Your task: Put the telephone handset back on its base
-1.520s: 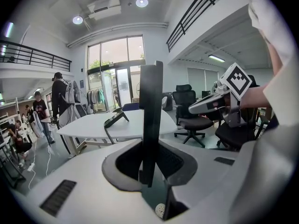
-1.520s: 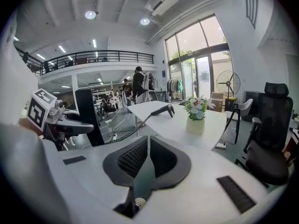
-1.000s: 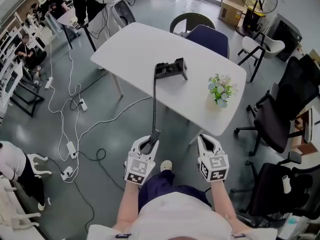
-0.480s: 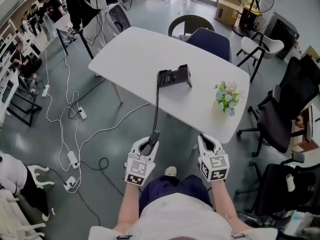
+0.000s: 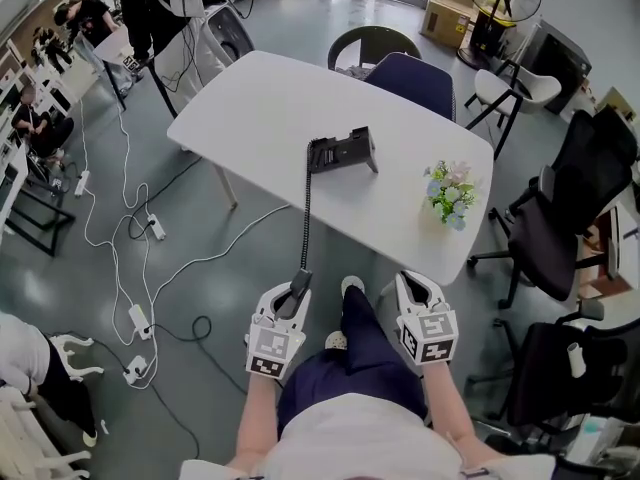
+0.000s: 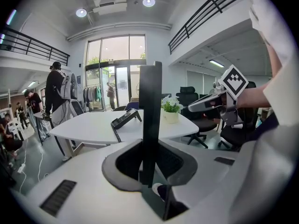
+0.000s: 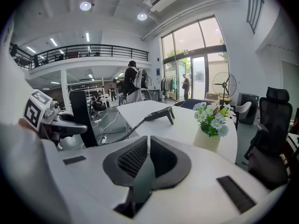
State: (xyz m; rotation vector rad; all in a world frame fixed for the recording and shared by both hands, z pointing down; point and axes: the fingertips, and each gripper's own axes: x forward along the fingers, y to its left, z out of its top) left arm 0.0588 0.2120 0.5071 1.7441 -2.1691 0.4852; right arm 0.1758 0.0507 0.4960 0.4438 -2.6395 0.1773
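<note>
Loose floor cables [image 5: 130, 238] sprawl at left. Lower centre, the left gripper [image 5: 294, 292] pinches the handset [image 6: 150, 106] in narrow jaws, and its coiled cord [image 5: 305, 218] climbs to the base [image 5: 343, 149] mid-frame on the white table [image 5: 250, 98] (a flower vase [image 5: 447, 190] sits just right of it). The right gripper [image 5: 418, 288] is closed and empty. Black office chairs [image 5: 560, 228] crowd the right edge.

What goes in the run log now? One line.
left gripper: shut on black telephone handset | right gripper: shut, empty | black telephone base: on white table, handset off
</note>
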